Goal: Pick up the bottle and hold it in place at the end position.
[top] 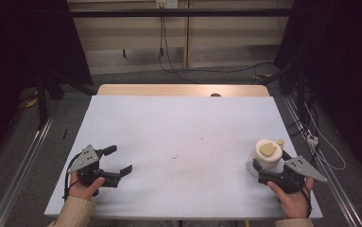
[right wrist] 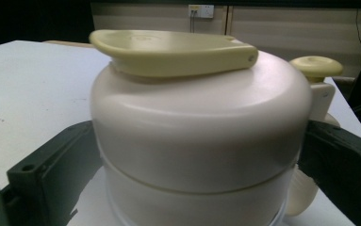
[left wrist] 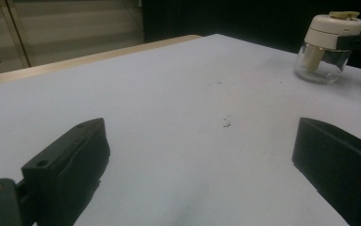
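Surface: white table top, matte, with a bare wooden strip along its far edge; faint dark specks lie near the middle.
Left gripper: left gripper at the near left corner of the table top, held in the person's left hand; jaws spread wide with only bare table between them.
Jar: small glass jar with a cream cap and a yellowish flip tab on top, upright on the table top near the right edge; seen in the left gripper view far right.
Right gripper: right gripper in the person's right hand; jaws clamped on either side of the cream cap.
Room: grey floor, pale panelled back wall with a socket and hanging cables; dark drapes at both sides; metal rails flank the table.
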The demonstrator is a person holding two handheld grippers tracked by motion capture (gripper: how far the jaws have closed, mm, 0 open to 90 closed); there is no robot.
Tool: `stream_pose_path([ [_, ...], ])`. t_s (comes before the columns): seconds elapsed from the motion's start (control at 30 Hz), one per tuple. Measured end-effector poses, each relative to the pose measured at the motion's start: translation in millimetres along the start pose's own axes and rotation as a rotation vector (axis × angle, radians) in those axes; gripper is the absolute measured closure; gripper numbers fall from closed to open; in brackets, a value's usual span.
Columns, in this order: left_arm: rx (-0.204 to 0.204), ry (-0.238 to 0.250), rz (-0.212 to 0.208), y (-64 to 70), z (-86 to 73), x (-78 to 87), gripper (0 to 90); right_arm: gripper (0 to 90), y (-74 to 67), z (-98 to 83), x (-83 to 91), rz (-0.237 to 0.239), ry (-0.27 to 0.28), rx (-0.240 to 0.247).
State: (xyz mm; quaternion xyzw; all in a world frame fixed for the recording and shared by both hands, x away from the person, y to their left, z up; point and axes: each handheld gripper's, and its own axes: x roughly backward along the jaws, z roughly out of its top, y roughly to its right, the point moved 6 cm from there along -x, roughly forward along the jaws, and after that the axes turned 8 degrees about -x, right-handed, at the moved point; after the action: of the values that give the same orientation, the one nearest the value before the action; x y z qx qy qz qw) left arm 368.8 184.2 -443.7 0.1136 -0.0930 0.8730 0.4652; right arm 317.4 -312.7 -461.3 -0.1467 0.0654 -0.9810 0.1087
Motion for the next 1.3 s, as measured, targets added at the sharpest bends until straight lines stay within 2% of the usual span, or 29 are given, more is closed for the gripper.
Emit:
stream_pose_path([
  [0.1, -0.007, -0.002, 0.001, -0.3, -0.1, -0.2, 3.9, 0.1, 2.2, -2.6, -1.8, -0.006, -0.015, -0.012],
  [0.17, -0.002, 0.000, 0.000, 0.1, 0.0, -0.1, 3.9, 2.9, 0.3, -5.2, -2.7, 0.018, -0.028, -0.010],
  [0.2, -0.003, -0.001, 0.000, 0.1, 0.0, 0.0, 3.9, 0.7, -0.9, -5.5, -3.0, 0.020, -0.030, -0.006],
  [0.4, -0.018, -0.007, 0.002, -0.9, -0.6, -0.3, 3.9, 0.6, -1.3, -6.1, -5.3, 0.022, -0.028, -0.008],
  [0.5, -0.006, -0.006, 0.003, 0.0, -0.7, -1.1, 4.0, 1.8, -0.4, -6.8, -5.7, 0.024, -0.026, -0.010],
  [0.9, -0.010, -0.018, 0.003, -0.5, -2.0, -1.8, 4.2, 3.9, 0.4, -6.5, -19.4, 0.029, -0.032, 0.006],
  [1.3, -0.006, -0.017, 0.004, -0.5, -1.7, -2.0, 4.4, 5.8, 0.7, -4.6, -19.8, 0.038, -0.038, 0.002],
])
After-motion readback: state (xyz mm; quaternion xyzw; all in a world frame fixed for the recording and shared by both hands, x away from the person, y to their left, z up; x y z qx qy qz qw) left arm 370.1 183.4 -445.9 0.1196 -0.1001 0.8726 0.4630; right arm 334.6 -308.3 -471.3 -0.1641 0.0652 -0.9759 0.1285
